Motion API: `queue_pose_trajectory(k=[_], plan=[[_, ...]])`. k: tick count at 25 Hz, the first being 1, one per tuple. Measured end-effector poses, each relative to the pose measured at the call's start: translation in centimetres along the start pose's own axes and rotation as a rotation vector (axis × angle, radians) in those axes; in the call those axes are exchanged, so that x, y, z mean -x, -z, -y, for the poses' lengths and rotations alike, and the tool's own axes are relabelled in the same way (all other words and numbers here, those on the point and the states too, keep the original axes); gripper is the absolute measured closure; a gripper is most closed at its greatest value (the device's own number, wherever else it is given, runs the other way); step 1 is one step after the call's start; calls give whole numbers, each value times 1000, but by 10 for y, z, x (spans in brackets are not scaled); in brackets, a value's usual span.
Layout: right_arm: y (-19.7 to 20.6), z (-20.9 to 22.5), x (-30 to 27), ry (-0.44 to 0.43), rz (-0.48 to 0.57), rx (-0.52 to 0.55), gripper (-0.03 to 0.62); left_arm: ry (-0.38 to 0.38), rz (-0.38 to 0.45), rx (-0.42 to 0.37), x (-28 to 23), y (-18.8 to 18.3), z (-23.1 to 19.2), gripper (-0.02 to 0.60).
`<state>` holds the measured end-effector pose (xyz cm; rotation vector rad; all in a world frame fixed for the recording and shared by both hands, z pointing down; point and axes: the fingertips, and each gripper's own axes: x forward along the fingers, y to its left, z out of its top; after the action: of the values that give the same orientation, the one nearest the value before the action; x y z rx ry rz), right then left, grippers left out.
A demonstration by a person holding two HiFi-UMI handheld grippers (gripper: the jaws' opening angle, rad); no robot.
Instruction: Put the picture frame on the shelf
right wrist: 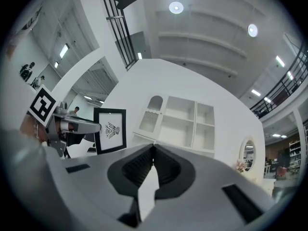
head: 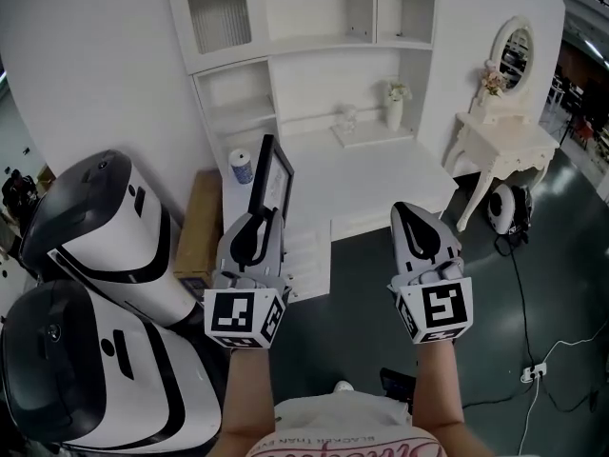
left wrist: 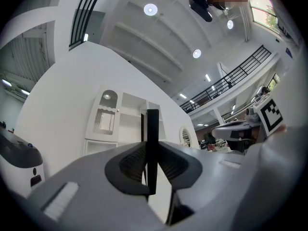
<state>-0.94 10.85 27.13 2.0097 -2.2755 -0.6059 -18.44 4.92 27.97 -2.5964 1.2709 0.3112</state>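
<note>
Picture frame [head: 271,174], black-edged, upright and edge-on in the head view, pinched at its near lower edge by the left claw [head: 259,215]. Reads in the left gripper view as a dark vertical strip clamped between both pads. Sits over the left end of the white tabletop [head: 381,184], on the near side of the white shelf [head: 314,55] at the far wall and not on it. Carries a white mat and a small dark drawing, as seen from the right gripper view.

Right claw [head: 411,215] pressed together, with nothing between the pads. Hangs level with the left one and well apart to its right.

On the shelf's low ledge, far side: white vase [head: 394,108] with flowers, and a small pale figure [head: 348,117] to its left. Just left of the frame: blue-patterned cup [head: 242,167]. Far right: white dressing table [head: 500,146] with oval mirror [head: 515,50]. Near left: two big white-and-black machines [head: 95,227], with a cardboard box [head: 200,222] between them and the tabletop.
</note>
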Motion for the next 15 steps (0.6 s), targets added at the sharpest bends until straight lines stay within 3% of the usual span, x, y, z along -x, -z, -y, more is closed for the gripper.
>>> queue_pose_trajectory(k=[8, 15], plan=[[27, 36, -16, -13, -9, -25, 585, 24, 6, -7, -54, 9, 26, 506], [44, 70, -25, 26, -10, -44, 585, 42, 14, 11, -93, 18, 37, 508]])
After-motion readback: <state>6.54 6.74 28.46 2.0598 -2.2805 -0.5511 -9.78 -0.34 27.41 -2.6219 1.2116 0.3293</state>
